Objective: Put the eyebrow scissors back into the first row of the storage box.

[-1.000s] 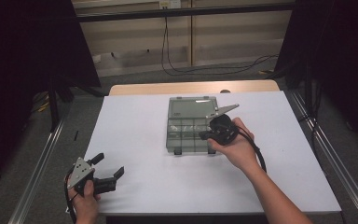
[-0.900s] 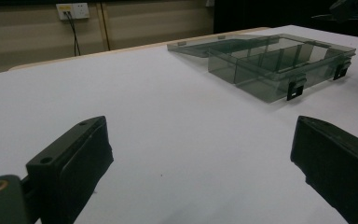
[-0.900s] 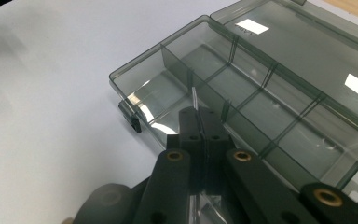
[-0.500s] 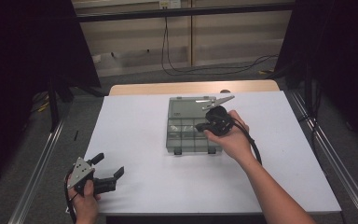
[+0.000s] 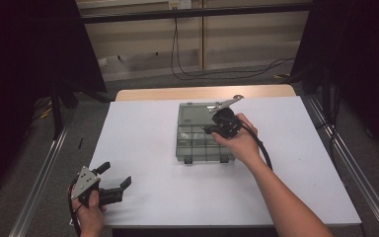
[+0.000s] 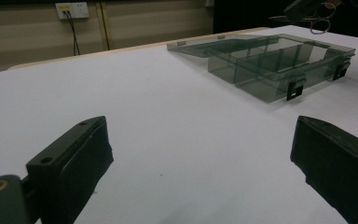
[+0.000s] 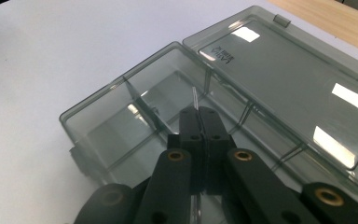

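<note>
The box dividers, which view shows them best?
The right gripper view: it looks straight down into the open box, so the dividers and compartments are plain. The left gripper view shows the box side-on and farther off. The high view shows the box small, partly behind the right gripper.

— What's the room like around the table point(image 5: 143, 128)?

— Dim. The table has a white top with a strip of pale wood point(image 5: 202, 92) along its far edge. Behind it stands a beige panelled wall point(image 5: 256, 34), crossed by a dark horizontal bar point(image 5: 197, 12) near the top.

— Any wiring?

— Black cables point(image 5: 187, 59) hang down the wall and trail over the grey floor point(image 5: 138, 79). A white wall socket point(image 6: 72, 8) sits high up, seen in the left gripper view.

— And the sides?

— Black curtains point(image 5: 24, 54) on both — with metal rails point(image 5: 42, 177) running along the floor beside the table.
</note>
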